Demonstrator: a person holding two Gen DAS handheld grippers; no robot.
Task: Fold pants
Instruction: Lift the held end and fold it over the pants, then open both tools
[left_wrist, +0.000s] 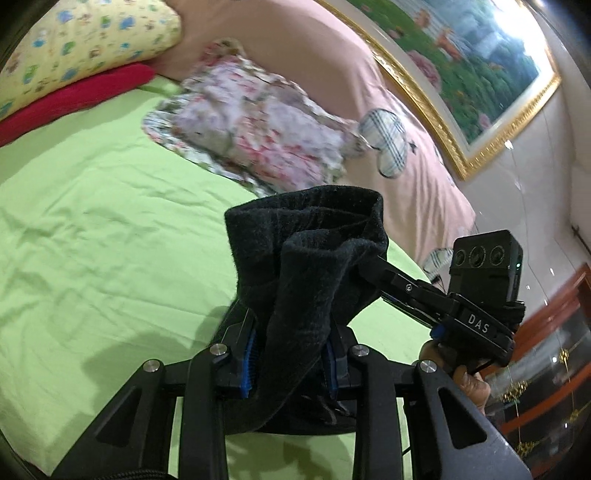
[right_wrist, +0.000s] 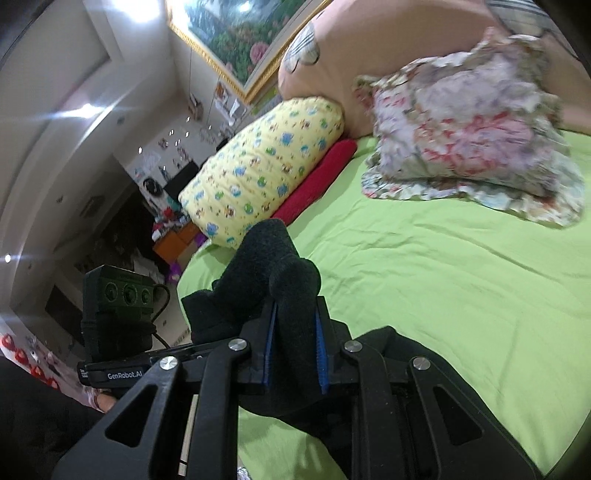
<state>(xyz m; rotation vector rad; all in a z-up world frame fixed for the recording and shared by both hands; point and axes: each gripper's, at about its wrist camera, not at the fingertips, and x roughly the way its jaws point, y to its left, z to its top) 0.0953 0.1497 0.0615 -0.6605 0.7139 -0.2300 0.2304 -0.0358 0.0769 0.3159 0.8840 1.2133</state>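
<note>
Fabric filled the left wrist view: we saw the left gripper (left_wrist: 291, 354) clenched on a bunch of the black pants (left_wrist: 306, 251), lifted above the green sheet (left_wrist: 92, 221). The right gripper (left_wrist: 373, 264) reached in from the right with its tips buried in the same cloth, a hand (left_wrist: 461, 376) on its grip. A floral pillow (left_wrist: 258, 136) lay behind, somewhat blurred. In the right wrist view, we found the right gripper (right_wrist: 295, 343) pinching a thick fold of the pants (right_wrist: 273, 258) between its blue pads (right_wrist: 321, 354), raised over the sheet (right_wrist: 443, 277). The left gripper's body (right_wrist: 114, 343) stood just beside it, its jaws probably hidden behind cloth.
</note>
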